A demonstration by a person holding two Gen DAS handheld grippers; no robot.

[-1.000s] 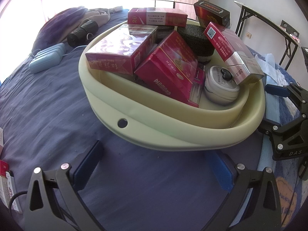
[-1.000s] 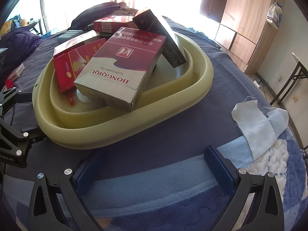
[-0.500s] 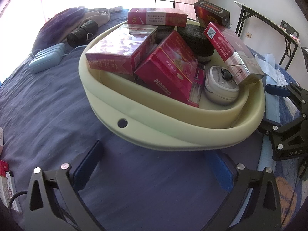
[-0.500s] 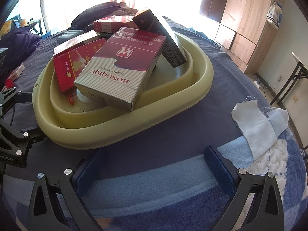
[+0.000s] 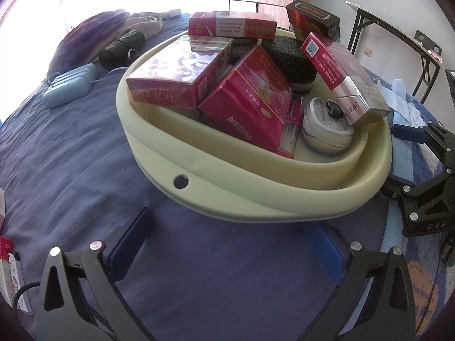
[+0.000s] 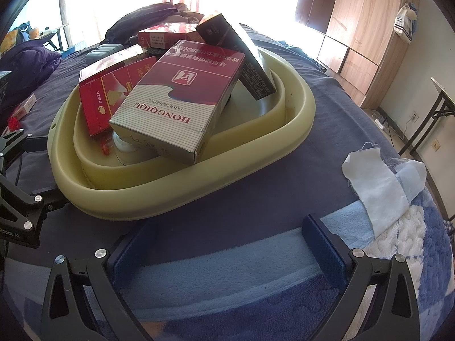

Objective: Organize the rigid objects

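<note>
A pale green basin (image 5: 256,196) (image 6: 182,196) sits on the bed, piled with several red cigarette cartons (image 5: 250,108), a black carton (image 6: 239,59), a black sponge block (image 5: 290,56) and a white round case (image 5: 324,128). On top in the right wrist view lies a red and silver Hongqiqu carton (image 6: 182,99). My left gripper (image 5: 227,253) is open, empty, just short of the basin's near rim. My right gripper (image 6: 224,247) is open too, empty, over the blue towel (image 6: 227,255) in front of the basin. Each gripper shows at the edge of the other's view.
A blue power strip (image 5: 68,88), a black roll (image 5: 122,48) and bundled clothes (image 5: 93,34) lie on the dark blue bedspread (image 5: 71,153) behind the basin. A red pack (image 5: 8,278) lies at the far left. White cloth (image 6: 378,182) lies at right; folding tables (image 5: 398,37) and a wardrobe (image 6: 355,28) stand beyond the bed.
</note>
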